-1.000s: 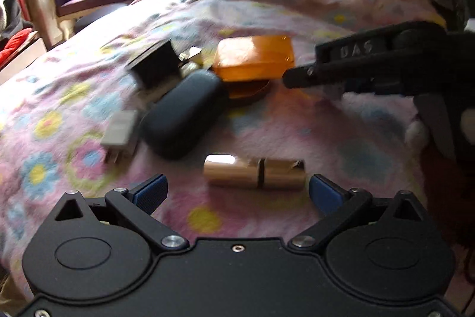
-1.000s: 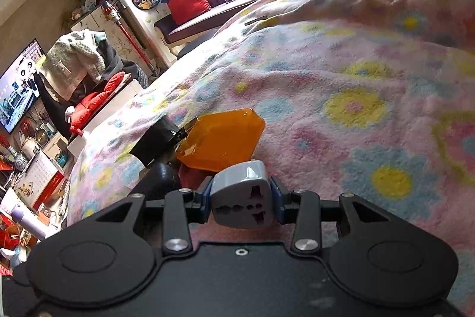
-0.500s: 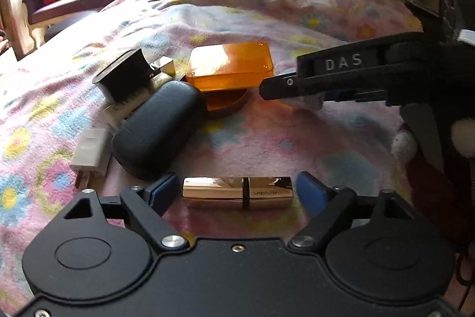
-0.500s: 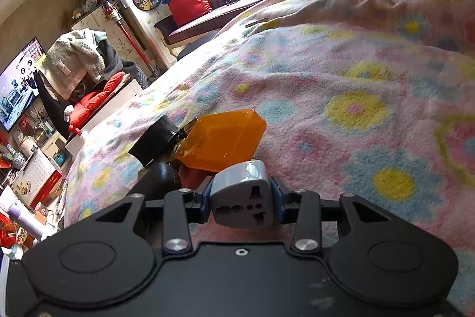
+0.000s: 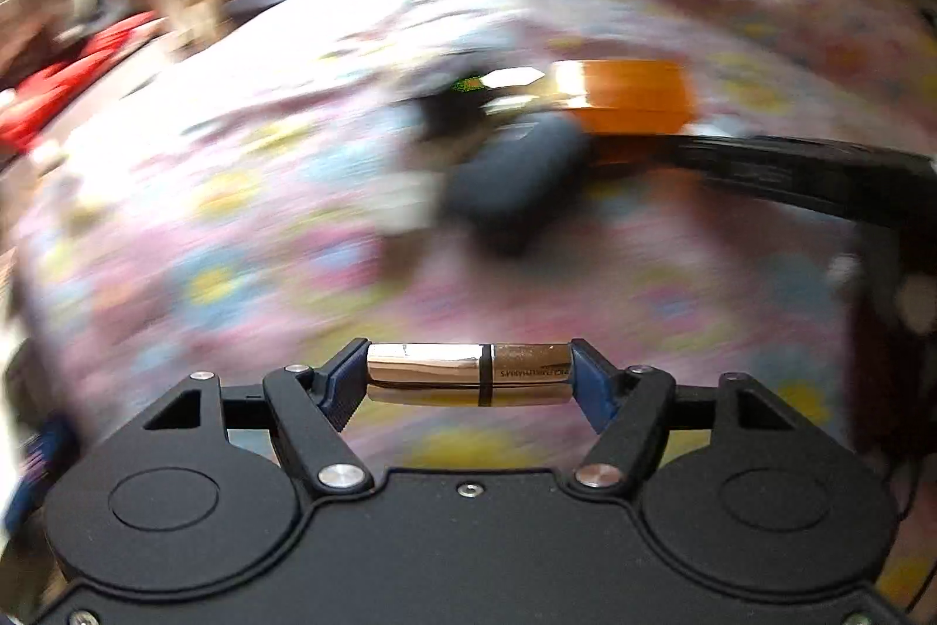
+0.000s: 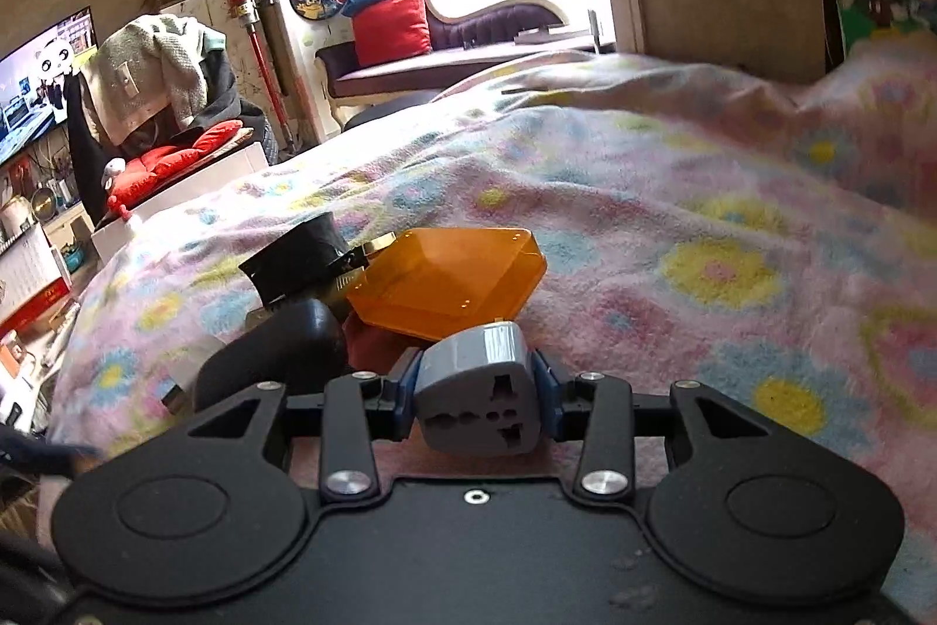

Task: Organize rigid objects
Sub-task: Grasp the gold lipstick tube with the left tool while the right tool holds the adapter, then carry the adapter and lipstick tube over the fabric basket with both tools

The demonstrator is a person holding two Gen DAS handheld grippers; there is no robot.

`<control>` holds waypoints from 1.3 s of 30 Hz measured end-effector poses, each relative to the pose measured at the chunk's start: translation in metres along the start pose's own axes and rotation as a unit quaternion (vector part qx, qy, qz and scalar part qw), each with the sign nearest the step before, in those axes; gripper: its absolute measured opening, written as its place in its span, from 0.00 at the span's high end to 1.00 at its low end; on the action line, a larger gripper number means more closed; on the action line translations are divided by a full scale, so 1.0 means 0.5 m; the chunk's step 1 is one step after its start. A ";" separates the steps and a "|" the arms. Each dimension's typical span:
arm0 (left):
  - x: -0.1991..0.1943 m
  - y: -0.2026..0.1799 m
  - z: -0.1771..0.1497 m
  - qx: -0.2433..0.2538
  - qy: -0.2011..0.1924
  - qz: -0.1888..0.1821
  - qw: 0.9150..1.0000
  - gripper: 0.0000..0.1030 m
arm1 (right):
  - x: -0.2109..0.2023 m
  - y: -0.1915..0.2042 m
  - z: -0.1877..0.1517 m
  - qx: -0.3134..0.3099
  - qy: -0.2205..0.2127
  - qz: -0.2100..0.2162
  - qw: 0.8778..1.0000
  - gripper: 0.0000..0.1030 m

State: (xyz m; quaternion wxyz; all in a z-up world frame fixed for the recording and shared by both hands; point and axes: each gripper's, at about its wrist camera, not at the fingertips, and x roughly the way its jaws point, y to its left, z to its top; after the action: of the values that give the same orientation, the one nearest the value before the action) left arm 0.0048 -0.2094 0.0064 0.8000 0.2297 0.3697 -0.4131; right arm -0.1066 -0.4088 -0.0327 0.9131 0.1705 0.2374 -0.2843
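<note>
Both grippers are loaded, so the step in hand is carrying picked items toward the cluster on the bed [image 6: 673,191]. The left gripper [image 5: 468,374] has just been closing its fingers, and they now pinch a gold tube [image 5: 468,374] by its two ends, the tube lying crosswise between the blue pads and seemingly lifted clear of the blanket; the blurred left view suggests the hand is on the move. The right gripper [image 6: 479,405] has its fingers pressed tight on a grey adapter [image 6: 477,390], socket face toward the camera, held just in front of the orange box [image 6: 445,282]. That box sits touching a black case [image 6: 281,349] and a black charger [image 6: 296,262]. The left gripper tilts steeply down at the bed, the right one more shallowly toward the pile. The next move likely calls for choosing a bare spot beside the cluster, lowering each item flat, and opening the fingers only once it rests, since the tube may roll on the soft blanket.
</note>
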 end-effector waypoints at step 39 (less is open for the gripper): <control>-0.148 0.522 -0.259 -0.252 0.131 0.095 0.954 0.36 | -0.104 0.652 -0.129 -0.095 0.188 0.122 0.970 0.63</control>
State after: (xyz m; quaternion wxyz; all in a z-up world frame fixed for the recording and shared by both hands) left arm 0.1410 0.0585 -0.0002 0.8119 0.1072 0.5398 -0.1949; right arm 0.0296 -0.1032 -0.0011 0.8918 0.1607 0.4084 -0.1099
